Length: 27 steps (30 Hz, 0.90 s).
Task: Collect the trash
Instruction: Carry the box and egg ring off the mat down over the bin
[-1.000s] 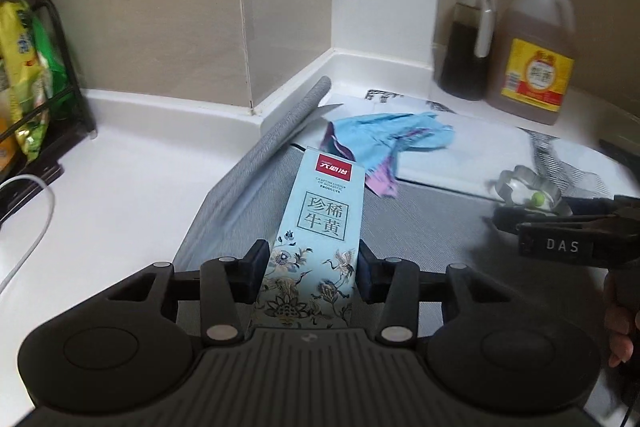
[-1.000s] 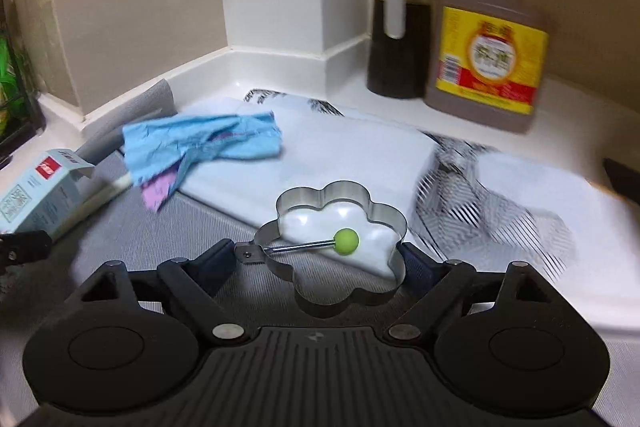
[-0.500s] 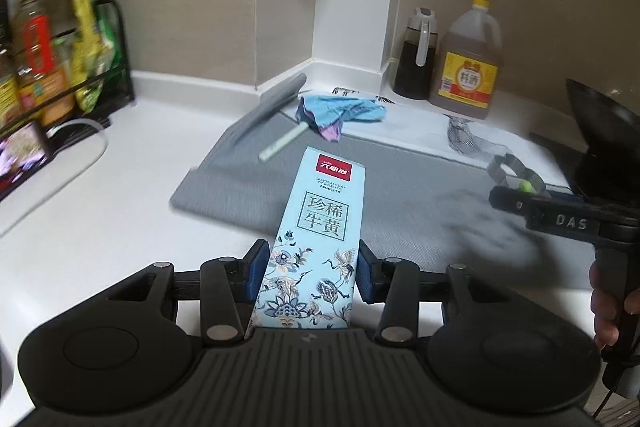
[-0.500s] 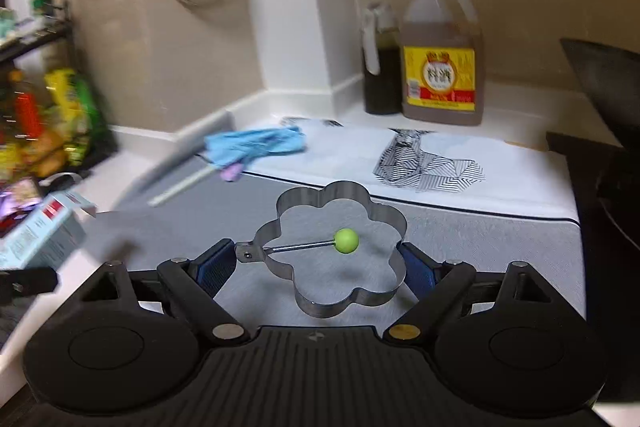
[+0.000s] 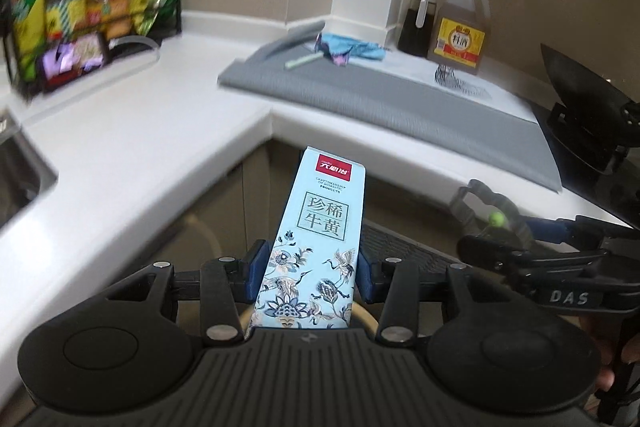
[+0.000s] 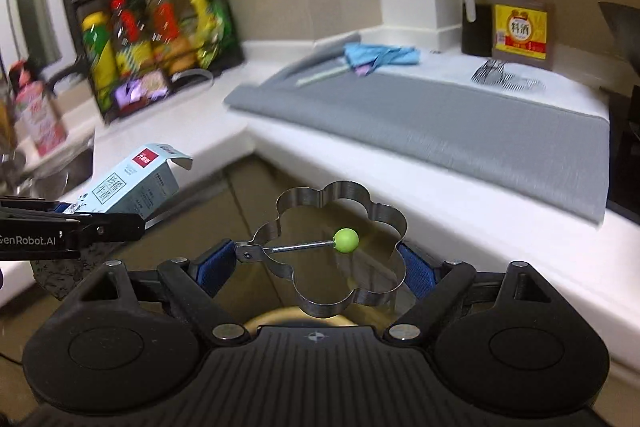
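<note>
We carried a pale-blue carton [image 5: 316, 243] clamped in the left gripper [image 5: 306, 277] and a flower-shaped egg ring [image 6: 340, 247] pinched wide in the right gripper [image 6: 320, 269], where its thin rim risked slipping free.

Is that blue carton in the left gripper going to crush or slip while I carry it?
The blue carton is probably light and hollow: its top flap hangs open. Thin card could dent under the left gripper. It sticks out far, so it may pivot.

Pale blue carton [image 5: 316, 239] reads "珍稀牛黄", "PRODUCTS" – far jug [image 5: 460, 27] label "料酒". Right gripper [image 5: 516, 243] says "DAS", left gripper [image 6: 102, 217] "GenRobot.AI".
</note>
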Each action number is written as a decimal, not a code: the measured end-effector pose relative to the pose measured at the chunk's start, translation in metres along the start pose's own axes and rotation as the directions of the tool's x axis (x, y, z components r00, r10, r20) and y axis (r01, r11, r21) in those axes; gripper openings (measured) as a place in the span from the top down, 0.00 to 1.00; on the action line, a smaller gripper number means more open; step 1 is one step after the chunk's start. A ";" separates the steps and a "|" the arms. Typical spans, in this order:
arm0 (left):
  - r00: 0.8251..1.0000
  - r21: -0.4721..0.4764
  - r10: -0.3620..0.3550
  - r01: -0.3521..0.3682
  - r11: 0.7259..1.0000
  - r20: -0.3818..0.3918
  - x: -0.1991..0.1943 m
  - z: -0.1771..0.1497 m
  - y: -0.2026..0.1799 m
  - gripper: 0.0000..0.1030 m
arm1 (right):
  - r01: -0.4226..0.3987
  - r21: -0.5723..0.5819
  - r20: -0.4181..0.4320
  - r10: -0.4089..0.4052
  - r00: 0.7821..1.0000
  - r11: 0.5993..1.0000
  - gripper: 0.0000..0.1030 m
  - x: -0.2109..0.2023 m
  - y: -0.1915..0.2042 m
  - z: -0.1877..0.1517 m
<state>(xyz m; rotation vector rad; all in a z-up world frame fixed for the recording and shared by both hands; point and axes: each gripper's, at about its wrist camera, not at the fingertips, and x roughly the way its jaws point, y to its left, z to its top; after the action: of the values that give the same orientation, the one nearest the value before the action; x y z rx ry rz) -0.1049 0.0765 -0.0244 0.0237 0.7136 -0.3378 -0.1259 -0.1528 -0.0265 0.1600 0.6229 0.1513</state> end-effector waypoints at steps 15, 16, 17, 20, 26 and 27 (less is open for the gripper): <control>1.000 -0.067 -0.025 0.025 0.997 0.006 -0.023 -0.039 0.008 0.52 | 0.013 -0.118 -0.042 -0.018 0.999 0.993 0.14 -0.011 0.034 -0.021; 1.000 -0.066 -0.027 0.027 0.997 0.007 -0.023 -0.039 0.007 0.52 | 0.014 -0.119 -0.045 -0.019 0.999 0.993 0.14 -0.011 0.035 -0.021; 1.000 -0.064 -0.028 0.028 0.998 0.009 -0.023 -0.038 0.007 0.52 | 0.016 -0.121 -0.046 -0.022 0.999 0.993 0.14 -0.010 0.035 -0.021; 0.999 -0.065 -0.031 0.031 0.997 0.012 -0.023 -0.038 0.007 0.52 | 0.022 -0.126 -0.047 -0.029 0.998 0.992 0.14 -0.009 0.036 -0.021; 0.999 -0.076 -0.032 0.032 0.997 0.001 -0.018 -0.039 0.009 0.52 | 0.021 -0.140 -0.057 -0.029 0.998 0.990 0.14 -0.005 0.039 -0.021; 0.999 -0.078 -0.032 0.032 0.996 -0.002 -0.018 -0.038 0.010 0.52 | 0.020 -0.141 -0.060 -0.029 0.998 0.990 0.14 -0.004 0.039 -0.021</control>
<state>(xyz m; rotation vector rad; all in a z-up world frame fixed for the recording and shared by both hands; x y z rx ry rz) -0.1390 0.0960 -0.0430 -0.0611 0.7300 -0.3403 -0.1449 -0.1133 -0.0335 0.0118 0.6733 0.1760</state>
